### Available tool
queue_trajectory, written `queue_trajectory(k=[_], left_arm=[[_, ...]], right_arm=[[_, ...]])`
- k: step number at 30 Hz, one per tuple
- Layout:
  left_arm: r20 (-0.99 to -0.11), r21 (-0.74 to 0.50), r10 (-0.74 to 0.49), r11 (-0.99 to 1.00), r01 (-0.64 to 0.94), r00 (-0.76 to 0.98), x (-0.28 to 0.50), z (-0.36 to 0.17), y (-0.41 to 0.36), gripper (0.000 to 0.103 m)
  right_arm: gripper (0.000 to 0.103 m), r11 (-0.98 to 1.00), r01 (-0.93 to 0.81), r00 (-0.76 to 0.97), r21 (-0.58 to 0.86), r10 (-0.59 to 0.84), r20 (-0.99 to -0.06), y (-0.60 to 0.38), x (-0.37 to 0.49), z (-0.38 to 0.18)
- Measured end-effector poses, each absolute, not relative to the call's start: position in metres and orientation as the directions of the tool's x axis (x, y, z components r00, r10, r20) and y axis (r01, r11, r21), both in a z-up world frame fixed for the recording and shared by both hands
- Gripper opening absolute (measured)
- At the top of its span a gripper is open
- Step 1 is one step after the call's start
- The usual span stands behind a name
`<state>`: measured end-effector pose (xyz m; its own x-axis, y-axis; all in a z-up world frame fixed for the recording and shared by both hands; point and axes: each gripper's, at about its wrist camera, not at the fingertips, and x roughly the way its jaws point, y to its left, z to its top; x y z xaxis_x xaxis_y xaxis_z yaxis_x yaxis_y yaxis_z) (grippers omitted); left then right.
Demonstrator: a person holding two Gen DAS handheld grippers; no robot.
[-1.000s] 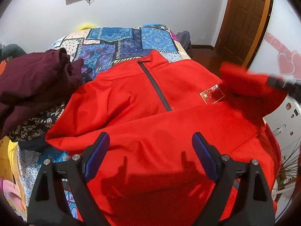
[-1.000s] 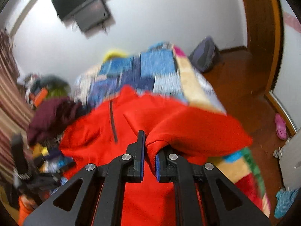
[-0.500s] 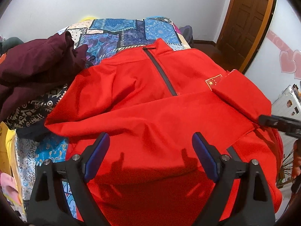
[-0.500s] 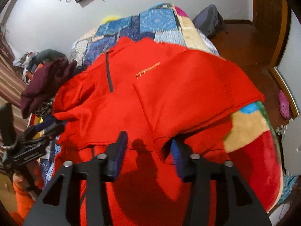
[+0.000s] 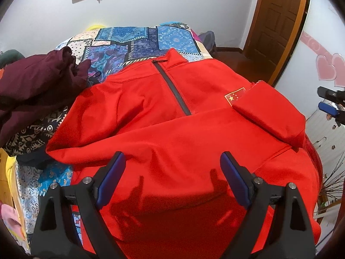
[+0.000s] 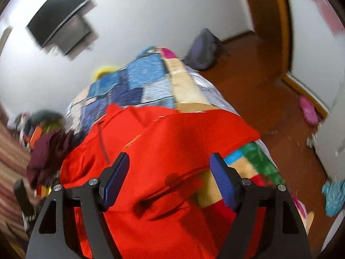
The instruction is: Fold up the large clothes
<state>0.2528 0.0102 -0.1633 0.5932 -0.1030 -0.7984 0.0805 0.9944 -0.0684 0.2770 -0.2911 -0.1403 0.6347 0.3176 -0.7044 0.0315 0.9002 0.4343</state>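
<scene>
A large red jacket (image 5: 172,133) with a grey zip and a flag patch lies spread on the bed, both sleeves folded over its front. My left gripper (image 5: 172,168) hovers open above its lower front, nothing between the blue pads. In the right wrist view, which is blurred, the same jacket (image 6: 176,151) lies below my right gripper (image 6: 170,168), whose jaws are opening with nothing held between them. The folded right sleeve (image 5: 269,112) rests over the chest beside the patch. My right gripper also shows at the far right edge (image 5: 330,103) of the left wrist view.
A maroon garment (image 5: 36,82) is heaped on the bed's left side over a patterned cloth. The patchwork bedspread (image 5: 133,41) stretches toward the wall. A dark bag (image 6: 202,51) sits on the wooden floor by the door, pink slippers (image 6: 308,110) to the right.
My right gripper let go of the red sleeve, which now lies folded over the chest, and drew back to the right with its jaws spreading. My left gripper stayed open in place.
</scene>
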Motion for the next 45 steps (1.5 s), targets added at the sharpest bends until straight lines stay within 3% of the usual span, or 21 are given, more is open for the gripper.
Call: queue_trajectory(k=[5,9,22,23,28,32,38,45], left_arm=[[-0.808,-0.078,-0.107,0.994,0.075,0.580,0.259,-0.169,0.009,0.089],[-0.825,-0.082,-0.104,0.994,0.066,0.556,0.266,-0.180,0.009,0.089],[-0.859,-0.089,-0.097,0.995,0.039,0.502,0.279,-0.206,0.011,0.089],[-0.859,-0.087,-0.095,0.995,0.039,0.504,0.279,-0.206,0.011,0.089],[-0.852,-0.072,-0.081,0.997,0.037,0.517,0.277,-0.201,0.013,0.089],[-0.840,-0.070,-0.075,0.997,0.029,0.538,0.270,-0.190,0.017,0.089],[-0.811,-0.082,-0.075,0.997,0.014,0.580,0.256,-0.172,0.026,0.089],[-0.780,-0.105,-0.077,0.994,-0.009,0.621,0.235,-0.155,0.045,0.089]], right_arm=[[0.074,0.834,0.200,0.577,0.513,0.323,-0.750,-0.324,0.303,-0.181],[0.074,0.741,0.288,0.506,0.607,0.420,-0.753,-0.340,0.322,-0.222],[0.073,0.712,0.390,0.482,0.585,0.383,-0.788,-0.350,0.378,-0.267],[0.070,0.712,0.397,0.484,0.579,0.374,-0.791,-0.351,0.379,-0.268],[0.008,0.730,0.407,0.481,0.549,0.339,-0.808,-0.354,0.378,-0.262],[0.006,0.738,0.334,0.530,0.586,0.367,-0.764,-0.349,0.364,-0.233],[0.005,0.871,0.075,0.641,0.486,0.331,-0.692,-0.301,0.337,-0.139],[0.005,0.867,-0.231,0.690,0.442,0.466,-0.554,-0.228,0.291,-0.049]])
